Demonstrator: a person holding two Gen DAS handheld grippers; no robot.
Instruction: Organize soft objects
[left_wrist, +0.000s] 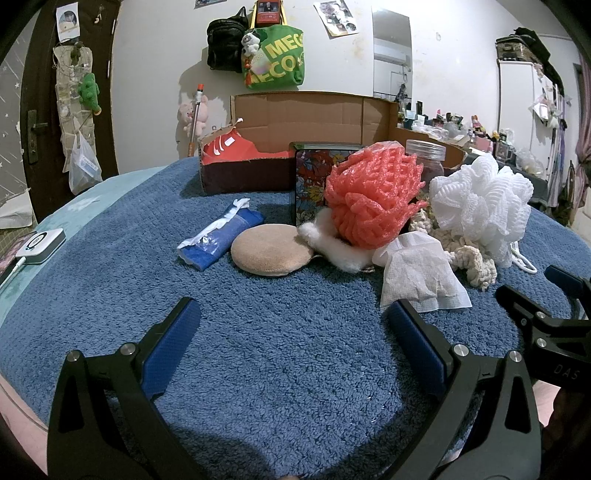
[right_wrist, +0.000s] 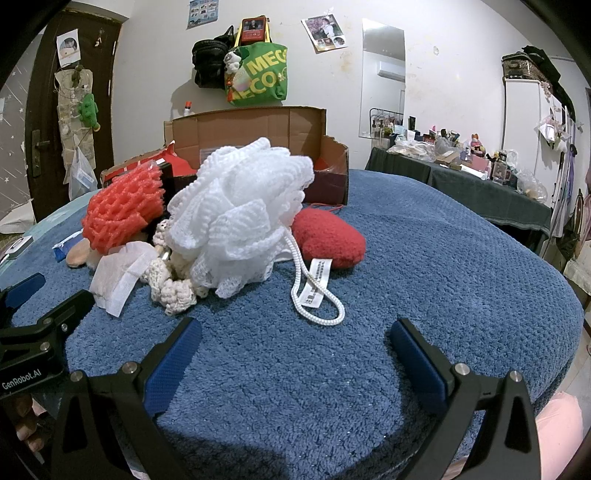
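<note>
A pile of soft things lies on the blue towel (left_wrist: 288, 350): a coral foam net (left_wrist: 373, 195), a white mesh bath pouf (left_wrist: 480, 206), a tan powder puff (left_wrist: 271, 249), a blue cloth in a wrapper (left_wrist: 218, 234), white fluff (left_wrist: 332, 243), a white gauze sachet (left_wrist: 421, 273) and cream crochet yarn (left_wrist: 472, 262). The right wrist view adds a red plush heart (right_wrist: 328, 238) behind the pouf (right_wrist: 240, 214) and the pouf's cord loop (right_wrist: 314, 295). My left gripper (left_wrist: 293, 317) is open, short of the pile. My right gripper (right_wrist: 295, 336) is open just before the cord loop.
A cardboard box (left_wrist: 314, 118) with red lining stands behind the pile, with a floral tin (left_wrist: 314, 177) and a plastic jar (left_wrist: 424, 155) in front of it. A white device (left_wrist: 40, 243) lies at the left edge. A cluttered side table (right_wrist: 461, 162) stands at the right.
</note>
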